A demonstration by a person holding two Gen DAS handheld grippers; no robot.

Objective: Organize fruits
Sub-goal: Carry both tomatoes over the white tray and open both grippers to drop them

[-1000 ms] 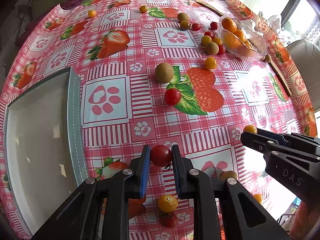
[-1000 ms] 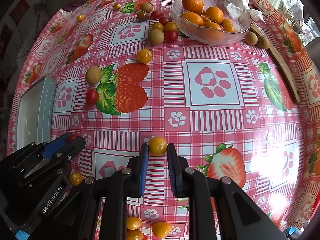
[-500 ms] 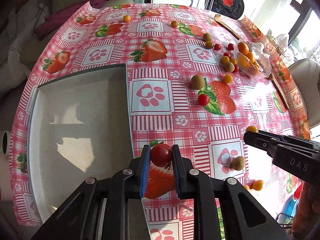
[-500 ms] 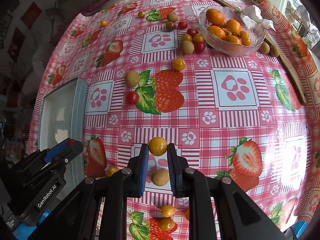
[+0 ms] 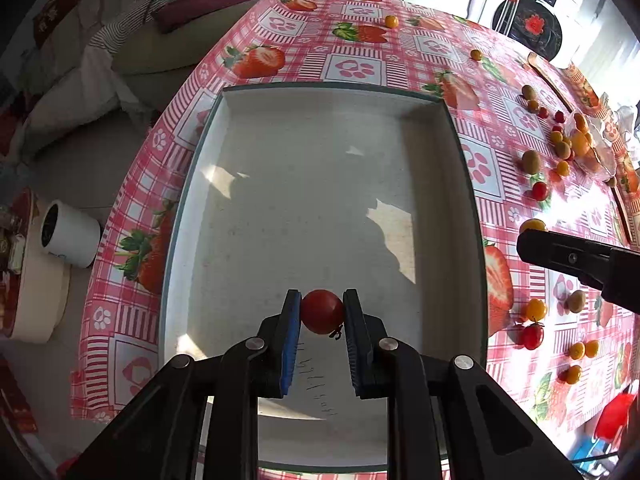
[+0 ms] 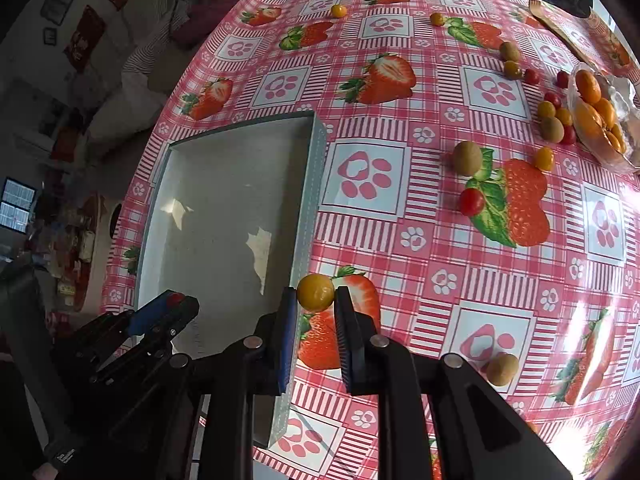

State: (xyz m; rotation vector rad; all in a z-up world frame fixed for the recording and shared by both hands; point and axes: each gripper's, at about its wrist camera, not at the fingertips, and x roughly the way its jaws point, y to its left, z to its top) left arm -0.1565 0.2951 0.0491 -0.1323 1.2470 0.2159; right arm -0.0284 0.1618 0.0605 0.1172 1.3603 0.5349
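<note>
While oranges fill the glass bowl, the tray sits bare.

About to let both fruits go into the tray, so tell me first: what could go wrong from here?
1. The right tongs hold the yellow tomato over the tray's rim, not its floor; released there, it may bounce onto the tablecloth.
2. The red tomato in the left tongs sits only at the tips; it could slip early.
3. The tray floor is bare and flat, so dropped round fruit may roll.
</note>
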